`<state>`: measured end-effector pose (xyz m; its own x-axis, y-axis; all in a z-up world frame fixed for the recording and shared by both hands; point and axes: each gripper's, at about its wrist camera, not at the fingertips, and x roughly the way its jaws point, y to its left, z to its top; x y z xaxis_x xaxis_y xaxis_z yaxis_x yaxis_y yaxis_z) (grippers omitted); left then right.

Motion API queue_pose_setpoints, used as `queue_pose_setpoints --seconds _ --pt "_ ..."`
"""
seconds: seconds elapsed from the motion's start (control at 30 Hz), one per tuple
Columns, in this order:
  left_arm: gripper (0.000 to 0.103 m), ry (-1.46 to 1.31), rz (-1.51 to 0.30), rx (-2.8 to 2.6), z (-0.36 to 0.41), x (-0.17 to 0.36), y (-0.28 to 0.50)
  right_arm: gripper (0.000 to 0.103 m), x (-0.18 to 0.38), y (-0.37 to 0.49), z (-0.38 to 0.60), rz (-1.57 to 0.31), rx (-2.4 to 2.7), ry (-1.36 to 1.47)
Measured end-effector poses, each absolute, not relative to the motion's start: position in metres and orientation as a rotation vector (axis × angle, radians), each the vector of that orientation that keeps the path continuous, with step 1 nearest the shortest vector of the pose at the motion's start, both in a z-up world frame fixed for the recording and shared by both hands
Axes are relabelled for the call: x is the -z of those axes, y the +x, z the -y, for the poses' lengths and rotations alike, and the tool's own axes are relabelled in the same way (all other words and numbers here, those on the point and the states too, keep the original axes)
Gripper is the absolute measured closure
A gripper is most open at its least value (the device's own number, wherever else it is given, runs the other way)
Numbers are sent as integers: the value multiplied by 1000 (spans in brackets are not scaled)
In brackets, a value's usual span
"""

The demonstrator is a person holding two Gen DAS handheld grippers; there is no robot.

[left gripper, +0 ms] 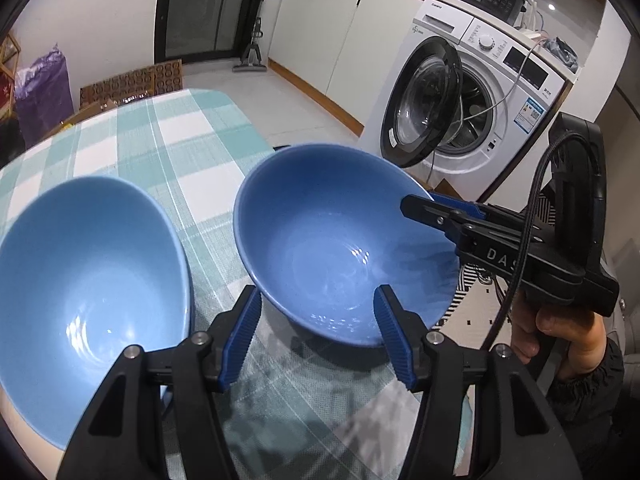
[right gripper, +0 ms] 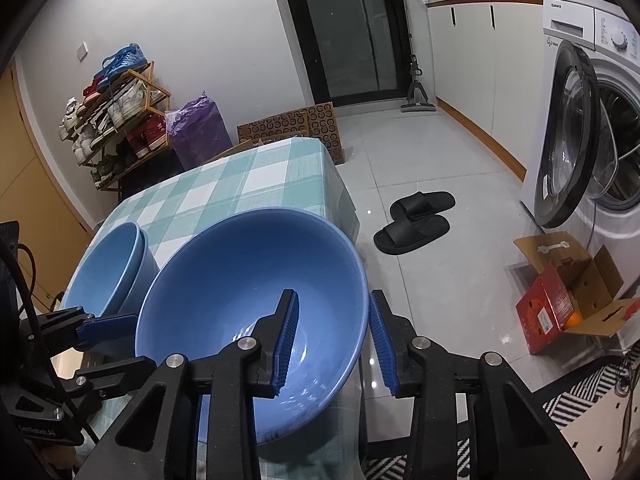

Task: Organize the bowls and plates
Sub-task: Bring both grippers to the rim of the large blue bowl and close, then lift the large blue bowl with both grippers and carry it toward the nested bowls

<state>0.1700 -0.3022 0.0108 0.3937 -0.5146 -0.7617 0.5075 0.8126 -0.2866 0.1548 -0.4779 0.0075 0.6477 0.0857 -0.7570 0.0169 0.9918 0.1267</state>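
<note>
Because the darker blue bowl sits mouth-up at the near right edge of the checked worktop, the relation that matters is how its rim lies against the right hand-held gripper: that rim passes straight between the two blue pads, one pad inside the bowl and one outside its wall, on the side away from the other bowls. From the right wrist view the outer pad appears to stand a little off the wall, so I judge the jaws only partly closed around the rim, not yet pinching it. Seen from the left wrist, the left hand-held gripper hovers over the near rim of the same bowl, jaws apart and holding nothing. Being round, the bowl has no long axis in plan; its only axis runs upright through the open mouth, tilted slightly if at all. To its left, just beside it, stands the stack of paler blue bowls, also mouth-up, two nested as far as the right view shows. The right hand is the nearer one, so lifting and nesting would likely fall to it, moving leftward.
</note>
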Motion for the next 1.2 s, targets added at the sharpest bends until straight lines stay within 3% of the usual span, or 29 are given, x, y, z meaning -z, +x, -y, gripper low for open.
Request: queue_pose_setpoints --seconds 0.4,0.6,1.2 --pt "46 13 -953 635 308 -10 175 76 -8 151 483 -859 -33 108" --pt "58 26 -944 629 308 -10 175 77 -9 149 487 -852 -20 100" --pt "58 43 -897 639 306 -18 167 77 -13 138 484 -823 2 74"
